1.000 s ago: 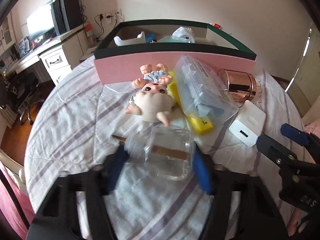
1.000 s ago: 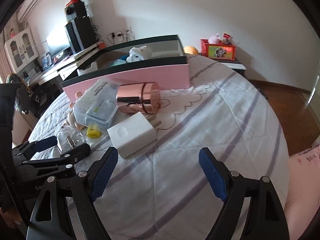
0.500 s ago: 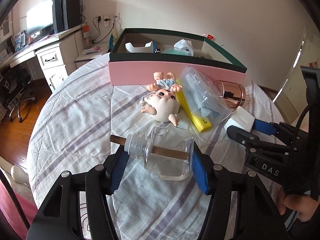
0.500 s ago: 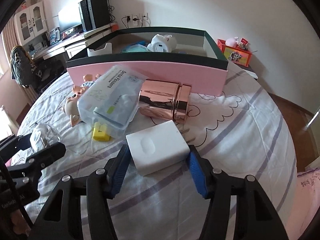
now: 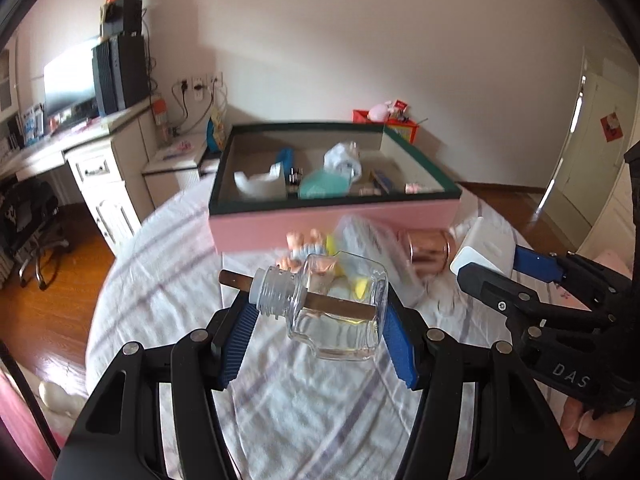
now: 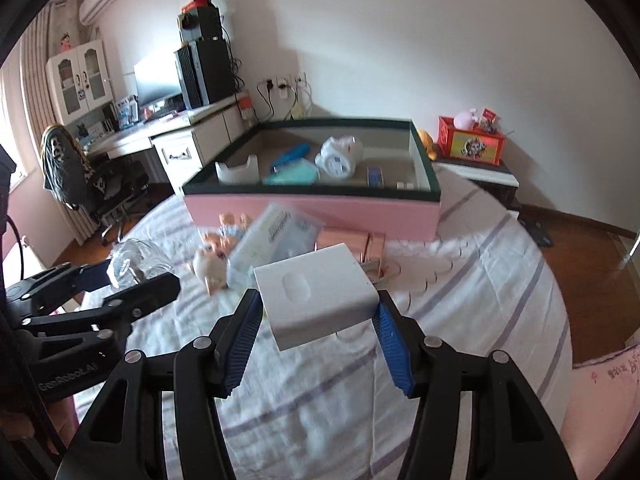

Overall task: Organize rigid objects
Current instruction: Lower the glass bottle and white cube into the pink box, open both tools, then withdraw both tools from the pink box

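Note:
My left gripper point(image 5: 320, 320) is shut on a clear glass bottle point(image 5: 336, 312) with a brown stick through its neck, held above the bed. My right gripper point(image 6: 318, 316) is shut on a white charger block point(image 6: 316, 292), also lifted; it shows in the left wrist view point(image 5: 484, 248) too. A pink box with a dark green rim point(image 5: 332, 222) point(image 6: 312, 210) stands behind, holding several items. A doll point(image 6: 212, 260), a clear plastic pouch point(image 6: 276, 240) and a copper cylinder point(image 5: 428, 248) point(image 6: 352, 244) lie in front of the box.
The striped bedsheet point(image 5: 168, 292) covers a round bed. A white desk with monitor and speakers point(image 5: 100, 128) stands far left, with an office chair point(image 6: 80, 184). A red toy box point(image 6: 472, 144) sits on a low stand at the right. Wooden floor surrounds the bed.
Both grippers have closed on their objects and lifted them off the bed: left with the glass bottle, right with the white charger. Both views now look higher, into the box.

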Demonstrator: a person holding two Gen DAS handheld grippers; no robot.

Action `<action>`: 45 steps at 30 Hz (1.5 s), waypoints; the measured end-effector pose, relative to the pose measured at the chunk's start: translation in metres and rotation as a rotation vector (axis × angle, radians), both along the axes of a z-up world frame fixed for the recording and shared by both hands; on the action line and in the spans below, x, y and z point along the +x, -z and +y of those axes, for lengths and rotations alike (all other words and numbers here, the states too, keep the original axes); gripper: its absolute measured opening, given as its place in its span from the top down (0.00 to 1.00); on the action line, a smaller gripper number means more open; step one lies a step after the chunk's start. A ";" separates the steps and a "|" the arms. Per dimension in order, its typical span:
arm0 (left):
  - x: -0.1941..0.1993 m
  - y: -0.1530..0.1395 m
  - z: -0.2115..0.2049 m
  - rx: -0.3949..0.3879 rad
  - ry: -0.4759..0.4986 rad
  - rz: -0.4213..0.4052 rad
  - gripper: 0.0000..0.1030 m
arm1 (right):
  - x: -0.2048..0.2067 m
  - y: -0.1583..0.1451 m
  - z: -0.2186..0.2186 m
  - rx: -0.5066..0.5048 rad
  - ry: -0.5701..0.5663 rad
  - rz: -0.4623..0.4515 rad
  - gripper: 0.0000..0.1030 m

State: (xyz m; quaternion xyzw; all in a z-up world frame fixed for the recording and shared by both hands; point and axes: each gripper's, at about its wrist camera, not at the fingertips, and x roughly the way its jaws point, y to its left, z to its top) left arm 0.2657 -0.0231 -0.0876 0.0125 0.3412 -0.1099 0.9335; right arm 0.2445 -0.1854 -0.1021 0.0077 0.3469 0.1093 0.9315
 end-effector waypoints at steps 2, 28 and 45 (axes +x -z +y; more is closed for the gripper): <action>0.013 -0.011 -0.004 0.015 0.006 -0.034 0.41 | 0.008 -0.010 0.000 -0.010 0.000 -0.027 0.43; 0.190 0.023 -0.029 0.141 -0.029 0.048 0.23 | 0.189 0.010 -0.020 -0.009 0.060 -0.001 0.34; 0.003 -0.065 0.008 0.070 -0.182 -0.312 0.00 | 0.032 -0.065 -0.024 0.035 0.091 -0.267 0.16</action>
